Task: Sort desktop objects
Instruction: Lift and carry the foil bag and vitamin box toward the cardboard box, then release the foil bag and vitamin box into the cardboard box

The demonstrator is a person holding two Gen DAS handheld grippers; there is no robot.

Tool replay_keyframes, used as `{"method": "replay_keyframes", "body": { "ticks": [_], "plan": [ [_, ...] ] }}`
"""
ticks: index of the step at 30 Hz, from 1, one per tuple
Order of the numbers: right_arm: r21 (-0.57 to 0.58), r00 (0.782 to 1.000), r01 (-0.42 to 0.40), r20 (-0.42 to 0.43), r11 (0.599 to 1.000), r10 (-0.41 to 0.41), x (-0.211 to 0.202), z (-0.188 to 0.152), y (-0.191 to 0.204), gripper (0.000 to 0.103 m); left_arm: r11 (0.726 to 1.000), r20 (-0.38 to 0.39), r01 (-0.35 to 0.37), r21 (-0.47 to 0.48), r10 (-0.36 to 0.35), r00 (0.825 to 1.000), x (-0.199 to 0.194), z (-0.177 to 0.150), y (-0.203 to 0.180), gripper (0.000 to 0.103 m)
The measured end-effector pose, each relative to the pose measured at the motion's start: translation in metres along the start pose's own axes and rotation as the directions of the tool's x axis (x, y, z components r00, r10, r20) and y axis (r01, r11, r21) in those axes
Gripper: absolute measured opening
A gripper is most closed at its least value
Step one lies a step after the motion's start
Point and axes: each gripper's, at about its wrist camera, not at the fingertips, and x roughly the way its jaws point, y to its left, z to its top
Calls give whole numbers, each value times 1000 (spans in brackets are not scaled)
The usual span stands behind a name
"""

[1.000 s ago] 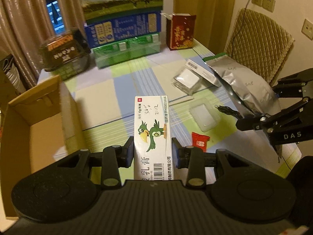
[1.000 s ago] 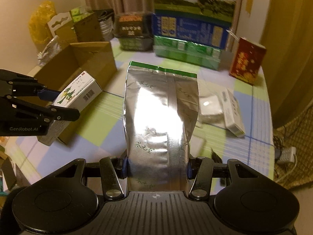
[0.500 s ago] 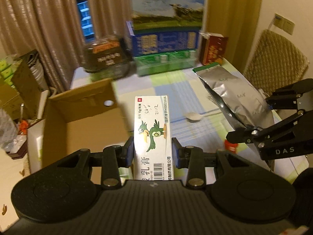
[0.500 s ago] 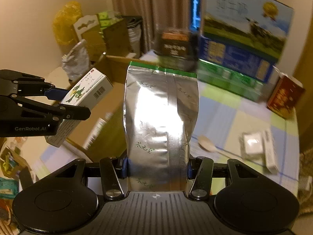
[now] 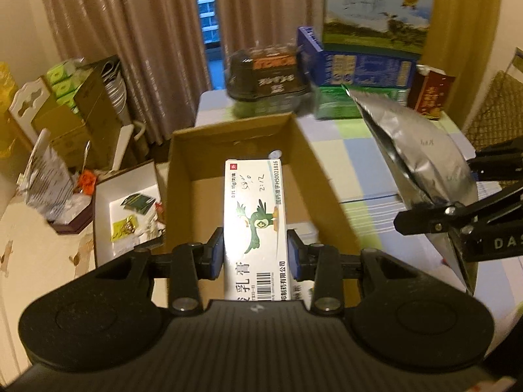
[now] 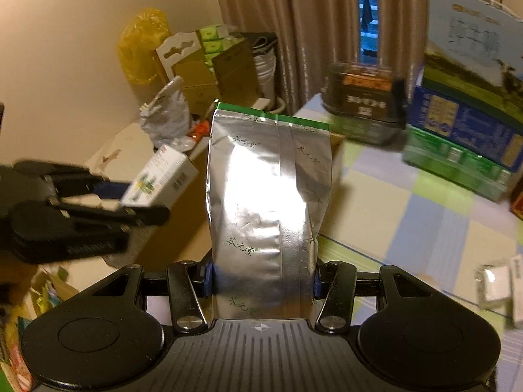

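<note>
My left gripper [image 5: 255,254] is shut on a white ointment box with a green bird [image 5: 255,215], held above the open cardboard box [image 5: 235,137] at the table's left edge. In the right wrist view that ointment box [image 6: 160,179] and the left gripper [image 6: 143,201] show blurred at the left. My right gripper [image 6: 263,277] is shut on a silver foil bag with a green top strip [image 6: 264,196], held upright over the table beside the carton. The foil bag [image 5: 415,160] and the right gripper [image 5: 434,219] appear at the right of the left wrist view.
Stacked milk cartons [image 5: 366,62], a dark food tub [image 5: 268,75] and a red box [image 5: 431,91] stand at the table's far end. A small white box [image 6: 497,281] lies at the right. Left of the table are an open white box [image 5: 127,202], bags and cartons.
Both grippers have swung left with their loads. The ointment box went from above the checked tablecloth to above the cardboard box, and the foil bag followed toward it.
</note>
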Motion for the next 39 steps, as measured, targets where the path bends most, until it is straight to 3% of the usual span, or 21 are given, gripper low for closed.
{"method": "replay_keyframes", "body": {
  "ticks": [16,26,35,37,39],
  "plan": [
    [169,997,-69,-19,983,74,78,33,14,48,996,-63,-6,-94,0,998,59,-21,49,33],
    [211,996,-63,-42,975,74,110,30,7,48,992,-98,0,-128,-13,995,88,-29,61,33],
    [262,994,-61,-67,963,81,123,23,1,49,990,-92,-8,-143,-5,996,89,-39,66,33],
    [283,994,-66,-69,957,88,124,21,-1,50,989,-87,-11,-149,-2,996,86,-41,68,33],
    [304,993,-79,-58,949,102,125,21,-3,66,988,-81,-14,-153,2,997,83,-42,69,33]
  ]
}}
